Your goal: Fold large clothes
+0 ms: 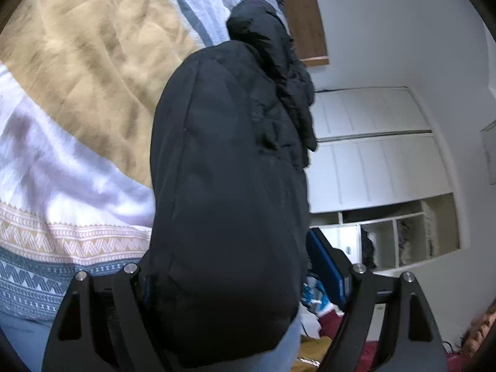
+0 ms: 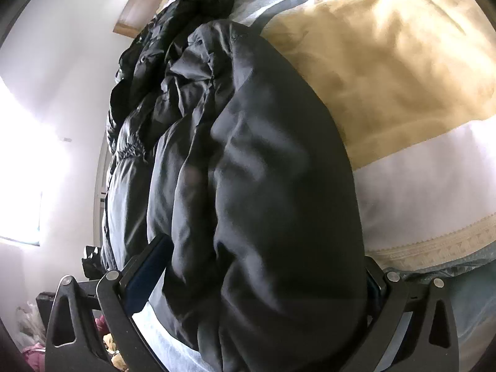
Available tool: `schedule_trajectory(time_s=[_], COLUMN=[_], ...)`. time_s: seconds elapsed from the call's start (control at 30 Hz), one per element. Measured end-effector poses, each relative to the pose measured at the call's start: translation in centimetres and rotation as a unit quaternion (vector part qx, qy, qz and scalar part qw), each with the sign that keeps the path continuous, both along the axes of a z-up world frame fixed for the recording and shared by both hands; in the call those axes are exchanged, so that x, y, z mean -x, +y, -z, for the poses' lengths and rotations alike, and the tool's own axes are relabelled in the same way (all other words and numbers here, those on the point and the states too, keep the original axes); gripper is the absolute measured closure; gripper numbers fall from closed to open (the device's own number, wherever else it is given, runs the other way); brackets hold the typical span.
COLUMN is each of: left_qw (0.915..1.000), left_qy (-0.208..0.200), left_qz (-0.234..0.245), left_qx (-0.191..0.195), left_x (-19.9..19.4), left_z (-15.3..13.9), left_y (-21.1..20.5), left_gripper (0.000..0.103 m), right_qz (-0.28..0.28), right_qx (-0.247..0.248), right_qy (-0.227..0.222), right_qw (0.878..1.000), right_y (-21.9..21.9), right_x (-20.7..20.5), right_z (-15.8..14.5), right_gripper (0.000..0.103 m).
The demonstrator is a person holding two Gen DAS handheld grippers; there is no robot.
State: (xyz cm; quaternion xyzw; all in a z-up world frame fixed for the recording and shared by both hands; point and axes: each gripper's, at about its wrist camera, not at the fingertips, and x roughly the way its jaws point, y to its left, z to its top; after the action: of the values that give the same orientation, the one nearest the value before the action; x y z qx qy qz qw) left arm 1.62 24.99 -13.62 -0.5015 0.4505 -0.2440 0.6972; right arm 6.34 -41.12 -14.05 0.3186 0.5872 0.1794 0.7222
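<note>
A large black puffer jacket [image 1: 226, 170] lies on a bed and fills the middle of both views. In the left wrist view my left gripper [image 1: 235, 282] straddles a thick fold of it; the jaws stand wide with the padding bulging between them. In the right wrist view the jacket [image 2: 263, 186] is bunched between the jaws of my right gripper [image 2: 257, 272] in the same way. The fingertips of both grippers are hidden by the fabric. The jacket's hood end [image 1: 257, 21] lies far from both grippers.
The bedspread [image 1: 93, 77] is tan, white and blue with a zigzag band, also in the right wrist view [image 2: 403, 62]. A white wardrobe with open shelves [image 1: 387, 201] stands beyond the bed. A wooden headboard [image 1: 307, 15] is at the far end. Clutter lies on the floor [image 2: 34, 325].
</note>
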Motion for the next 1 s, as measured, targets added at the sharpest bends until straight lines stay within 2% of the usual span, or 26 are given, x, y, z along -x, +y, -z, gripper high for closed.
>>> schedule_trajectory(time_s=[0.1, 0.17, 0.2, 0.23, 0.27, 0.33, 0.43, 0.53, 0.73, 0.87, 1.0], left_qw=[0.9998, 0.9995, 0.9992, 0.9987, 0.9985, 0.9989, 0.9983, 0.9980, 0.9939, 0.9897, 0.9864], left_qy=[0.003, 0.007, 0.007, 0.005, 0.001, -0.012, -0.034, -0.053, -0.110, -0.143, -0.163], left_qz=[-0.016, -0.012, -0.005, 0.006, 0.014, 0.022, 0.026, 0.019, 0.007, 0.005, -0.005], left_qx=[-0.009, -0.027, -0.038, -0.050, -0.053, -0.039, -0.039, -0.027, -0.014, -0.007, 0.019], left_x=[-0.7, -1.3, -1.3, -1.6, -1.3, -1.3, -1.5, -2.0, -3.6, -5.6, -8.1], left_z=[0.0, -0.3, -0.4, -0.9, -1.0, -1.6, -2.9, -4.5, -9.5, -12.9, -15.9], left_y=[-0.2, -1.1, -1.6, -2.5, -2.7, -3.5, -4.7, -5.1, -4.9, -4.6, -3.7], left_gripper=[0.025, 0.028, 0.031, 0.041, 0.058, 0.078, 0.086, 0.089, 0.089, 0.089, 0.089], right_qz=[0.003, 0.006, 0.008, 0.009, 0.008, 0.003, -0.014, -0.026, -0.023, -0.007, 0.031], right_qx=[-0.001, -0.001, -0.002, -0.005, -0.009, -0.020, -0.026, -0.035, -0.053, -0.078, -0.118], right_qy=[-0.006, -0.010, -0.012, -0.014, -0.017, -0.021, -0.037, -0.062, -0.119, -0.162, -0.198], right_qw=[1.000, 1.000, 1.000, 1.000, 1.000, 1.000, 0.999, 0.997, 0.991, 0.984, 0.973], right_y=[0.1, 0.0, 0.0, -0.1, -0.2, -0.2, 0.5, 1.3, 2.0, 1.9, 0.8], right_x=[0.2, 0.4, 0.6, 0.7, 0.9, 1.0, 0.9, 0.5, -0.9, -2.3, -4.7], right_z=[-0.1, -0.2, -0.3, -0.3, -0.4, -0.6, -1.3, -2.6, -6.2, -9.0, -11.5], right_gripper=[0.011, 0.019, 0.027, 0.037, 0.042, 0.062, 0.079, 0.085, 0.088, 0.088, 0.088])
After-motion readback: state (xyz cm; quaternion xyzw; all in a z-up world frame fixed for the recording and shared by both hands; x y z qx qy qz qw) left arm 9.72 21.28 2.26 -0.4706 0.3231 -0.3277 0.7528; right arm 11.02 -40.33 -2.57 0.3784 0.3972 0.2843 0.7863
